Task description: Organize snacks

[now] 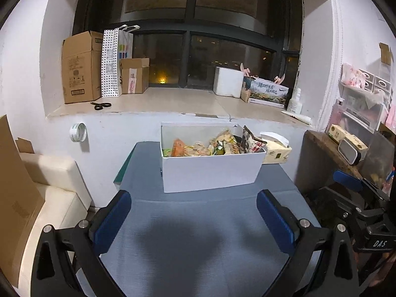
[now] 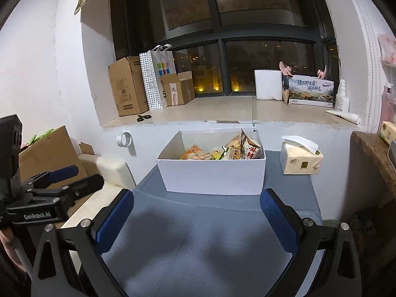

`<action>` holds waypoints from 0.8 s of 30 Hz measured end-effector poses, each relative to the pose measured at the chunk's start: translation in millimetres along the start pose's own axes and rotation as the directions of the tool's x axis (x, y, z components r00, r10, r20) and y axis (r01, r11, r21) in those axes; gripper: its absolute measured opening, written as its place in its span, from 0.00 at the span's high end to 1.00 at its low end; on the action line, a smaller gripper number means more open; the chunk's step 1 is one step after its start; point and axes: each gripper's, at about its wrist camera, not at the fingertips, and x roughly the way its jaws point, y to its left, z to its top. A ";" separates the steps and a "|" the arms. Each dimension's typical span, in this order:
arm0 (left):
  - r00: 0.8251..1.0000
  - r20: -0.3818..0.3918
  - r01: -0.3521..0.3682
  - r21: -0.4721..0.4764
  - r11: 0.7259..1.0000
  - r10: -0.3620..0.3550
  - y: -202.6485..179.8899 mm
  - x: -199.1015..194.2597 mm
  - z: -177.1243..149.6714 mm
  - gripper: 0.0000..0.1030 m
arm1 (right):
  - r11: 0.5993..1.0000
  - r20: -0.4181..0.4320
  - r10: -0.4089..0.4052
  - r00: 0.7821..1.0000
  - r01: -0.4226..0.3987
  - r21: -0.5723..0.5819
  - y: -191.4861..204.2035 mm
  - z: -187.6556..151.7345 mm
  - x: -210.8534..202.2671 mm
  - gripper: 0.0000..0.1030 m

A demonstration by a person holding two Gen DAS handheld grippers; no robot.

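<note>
A white box stands at the far end of a blue-grey table. Several snack packets lie inside it, orange and yellow ones and a dark bag leaning at the right. The box and its snacks also show in the right wrist view. My left gripper is open and empty, above the table in front of the box. My right gripper is open and empty, also short of the box. The left gripper shows at the left of the right wrist view.
A tissue pack sits right of the box. A cream cushion and cardboard are to the left. A wooden shelf is at the right. The windowsill holds cartons, scissors and a paper roll.
</note>
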 end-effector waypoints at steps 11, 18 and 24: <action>1.000 -0.017 0.003 0.013 1.000 -0.003 -3.4 3.1 -0.9 0.00 | 1.000 -0.008 -0.003 1.000 0.003 -0.011 2.6 -1.3 -0.7 0.00; 1.000 -0.021 0.002 0.017 1.000 -0.001 -4.7 3.3 -0.8 0.00 | 1.000 -0.008 -0.007 1.000 0.007 -0.013 1.2 -1.1 -1.8 0.00; 1.000 -0.027 0.003 0.021 1.000 -0.002 -5.7 4.6 -1.1 0.00 | 1.000 -0.001 -0.012 1.000 0.012 -0.013 1.2 -0.4 -4.4 0.00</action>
